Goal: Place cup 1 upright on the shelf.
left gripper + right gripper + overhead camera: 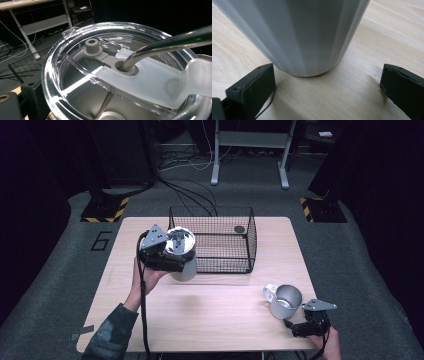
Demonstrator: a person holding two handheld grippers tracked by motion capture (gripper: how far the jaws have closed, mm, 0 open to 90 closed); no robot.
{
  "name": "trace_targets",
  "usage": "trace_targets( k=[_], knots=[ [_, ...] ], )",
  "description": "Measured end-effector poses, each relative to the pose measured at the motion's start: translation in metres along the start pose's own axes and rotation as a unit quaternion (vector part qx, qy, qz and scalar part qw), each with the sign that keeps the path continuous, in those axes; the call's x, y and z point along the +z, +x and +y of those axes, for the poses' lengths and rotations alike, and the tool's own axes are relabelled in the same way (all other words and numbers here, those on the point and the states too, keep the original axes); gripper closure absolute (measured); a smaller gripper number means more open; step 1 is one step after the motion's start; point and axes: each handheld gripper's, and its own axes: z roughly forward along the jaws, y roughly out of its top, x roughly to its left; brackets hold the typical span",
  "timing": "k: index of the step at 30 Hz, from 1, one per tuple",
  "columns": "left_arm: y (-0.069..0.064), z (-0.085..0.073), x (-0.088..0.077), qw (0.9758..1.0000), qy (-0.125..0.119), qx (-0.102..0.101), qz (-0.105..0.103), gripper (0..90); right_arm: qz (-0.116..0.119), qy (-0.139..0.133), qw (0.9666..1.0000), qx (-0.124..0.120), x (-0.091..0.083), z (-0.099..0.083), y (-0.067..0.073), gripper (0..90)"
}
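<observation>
1. While the left gripper point(167, 259) holds the tumbler point(182, 254) lifted off the table, its jaws are pinched on the side of it; the left gripper view looks straight onto the clear lid point(120, 72) with a metal straw point(170, 42) through it.
2. Over at the front right corner, the right gripper point(299, 320) sits low on the table with jaws spread wide, the mug point(286, 301) standing between and just beyond them, untouched; the right gripper view shows bare wood either side of the mug's base point(304, 60).
3. Progress, as I judge it: the tumbler is picked up and hangs at the basket's point(212, 240) left front corner, not yet inside; the mug is not yet grasped. Both appear bound for the basket, so most of the work is left.
4. Orientation: the tumbler's long axis is near upright, tilted slightly, lid uppermost, straw slanting off to one side. The mug stands upright, mouth up, handle point(270, 291) toward the table's left.
</observation>
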Motion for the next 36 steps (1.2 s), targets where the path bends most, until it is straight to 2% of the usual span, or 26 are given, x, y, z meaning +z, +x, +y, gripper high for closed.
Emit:
trace_targets(
  k=[9,15,18,19,24,29,36],
  knots=[
    [0.008,0.008,0.006,1.0,0.007,-0.001,0.007,3.9,0.0,0.0,1.0,0.0,0.0,0.0,0.0,0.0],
    [0.012,0.013,0.011,0.9999,0.001,0.0,0.015,3.9,0.0,0.0,1.0,0.0,0.0,0.0,0.0,0.0],
    [0.014,0.016,0.013,0.9998,0.004,0.007,0.017,3.9,0.0,0.0,1.0,0.0,0.0,0.0,0.0,0.0],
    [0.014,0.017,0.014,0.9998,0.002,0.004,0.02,3.9,0.0,0.0,1.0,0.0,0.0,0.0,0.0,0.0],
    [0.017,0.023,0.019,0.9993,0.006,0.02,0.031,3.9,0.0,0.0,1.0,0.0,0.0,0.0,0.0,0.0],
    [0.023,0.028,0.026,0.9994,0.005,0.01,0.033,3.9,0.0,0.0,1.0,0.0,0.0,0.0,0.0,0.0],
    [0.031,0.03,0.035,0.9988,0.005,0.015,0.047,3.9,-0.001,0.0,1.0,0.0,0.0,0.0,0.0,0.0]
  ],
)
